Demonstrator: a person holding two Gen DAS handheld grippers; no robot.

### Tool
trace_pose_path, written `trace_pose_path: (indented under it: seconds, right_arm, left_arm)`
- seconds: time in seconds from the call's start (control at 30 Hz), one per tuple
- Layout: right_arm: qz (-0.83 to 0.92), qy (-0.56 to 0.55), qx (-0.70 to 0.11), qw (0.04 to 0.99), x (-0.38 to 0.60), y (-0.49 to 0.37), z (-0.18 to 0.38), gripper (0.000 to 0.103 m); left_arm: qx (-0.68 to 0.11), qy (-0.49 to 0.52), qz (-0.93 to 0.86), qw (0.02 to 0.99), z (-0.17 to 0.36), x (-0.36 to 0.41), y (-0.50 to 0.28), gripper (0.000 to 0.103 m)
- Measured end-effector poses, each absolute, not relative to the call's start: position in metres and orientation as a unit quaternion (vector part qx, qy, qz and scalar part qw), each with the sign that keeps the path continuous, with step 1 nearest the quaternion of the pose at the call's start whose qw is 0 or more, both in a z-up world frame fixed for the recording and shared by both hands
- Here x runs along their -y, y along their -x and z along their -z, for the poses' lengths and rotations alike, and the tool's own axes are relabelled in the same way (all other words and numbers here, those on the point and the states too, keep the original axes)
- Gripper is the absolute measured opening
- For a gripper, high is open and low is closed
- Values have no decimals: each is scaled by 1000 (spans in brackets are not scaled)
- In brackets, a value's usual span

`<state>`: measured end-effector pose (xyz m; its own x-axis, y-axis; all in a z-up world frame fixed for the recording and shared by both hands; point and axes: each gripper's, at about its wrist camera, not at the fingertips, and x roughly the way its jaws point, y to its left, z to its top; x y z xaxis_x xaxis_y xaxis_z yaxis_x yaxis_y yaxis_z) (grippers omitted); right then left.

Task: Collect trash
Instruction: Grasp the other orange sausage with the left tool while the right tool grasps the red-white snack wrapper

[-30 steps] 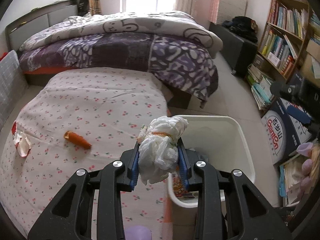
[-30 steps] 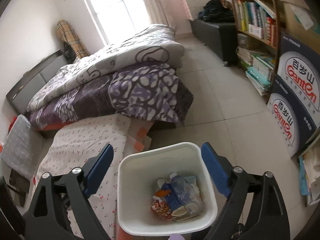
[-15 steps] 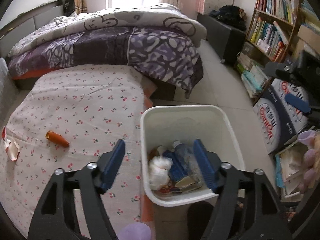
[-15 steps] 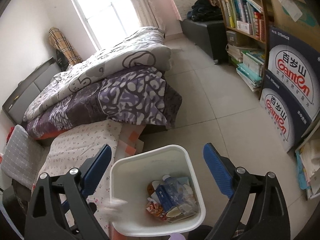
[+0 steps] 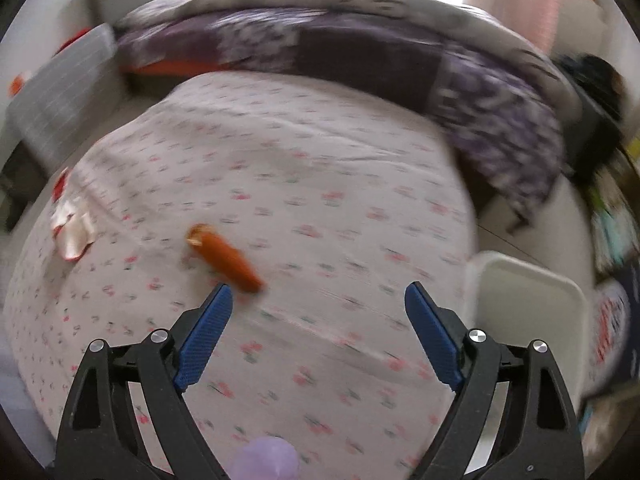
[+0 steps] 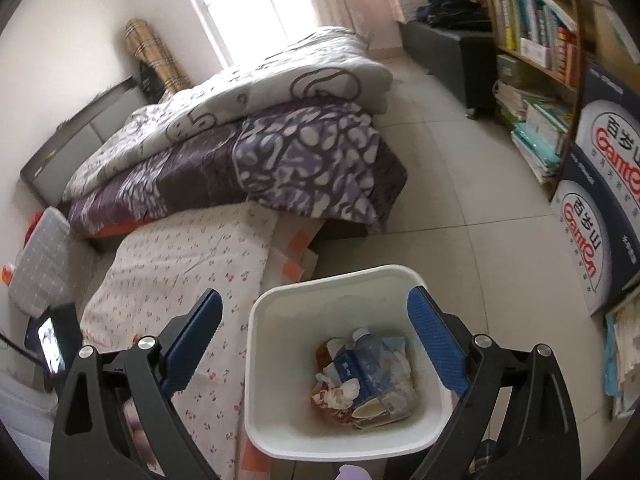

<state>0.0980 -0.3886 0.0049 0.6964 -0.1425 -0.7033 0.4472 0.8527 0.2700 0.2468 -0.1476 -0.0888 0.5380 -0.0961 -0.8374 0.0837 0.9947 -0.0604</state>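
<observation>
Trash left on floral sheet (image 5: 320,184): orange tapered wrapper (image 5: 225,258), blurred, just ahead of left gripper (image 5: 318,300); red-white crumpled scrap (image 5: 72,228) further left. Left jaws just been opening, nothing btwn them. Right gripper (image 6: 314,308) spread wide, empty, over white bin (image 6: 256,360) w/ blue bottle (image 6: 370,364), wrappers. Boxes (image 6: 600,216) read "Ganten".

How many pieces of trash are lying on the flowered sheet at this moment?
2. An orange wrapper lies near the middle of the flowered sheet, just ahead of the open left gripper. A red-and-white wrapper lies near its left edge. The picture is blurred, so smaller scraps may be missed.
</observation>
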Motion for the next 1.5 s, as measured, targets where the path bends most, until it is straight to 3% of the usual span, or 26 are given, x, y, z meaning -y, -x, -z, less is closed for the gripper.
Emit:
trace_pose_path:
  seconds: [0.23,0.43,0.5,0.57,0.67,0.87,1.17,1.5]
  right_arm:
    - [151,-202,-375,892,375,-108,3,91]
    - [155,-183,-387,890,362,-118,5,91]
    - [153,-183,-391,889,358,-121,6,91]
    - [150,-185,-394,888,355,-123,8,91]
    - [145,-182,-402,885,348,-129,12,91]
    - [120,-179,-430,877,321,-148,25,91]
    - [63,-128,-449,882,238,-187,46,91]
    - [-71,-23,-429,900,90,-230,71,91]
  left_arm:
    - [-508,41,-40,859,127,108,-288,84]
    - [-509,40,-46,859,148,101,-303,78]
    - [-501,41,-38,864,148,99,-304,71]
    - [-496,33,-23,867,145,102,-304,54]
    - [-494,24,-2,869,143,105,-301,40]
    - [-502,13,35,864,141,90,-286,23]
    - [-510,-5,33,859,145,14,-247,20]
    - [-499,50,-61,863,121,-136,-211,20]
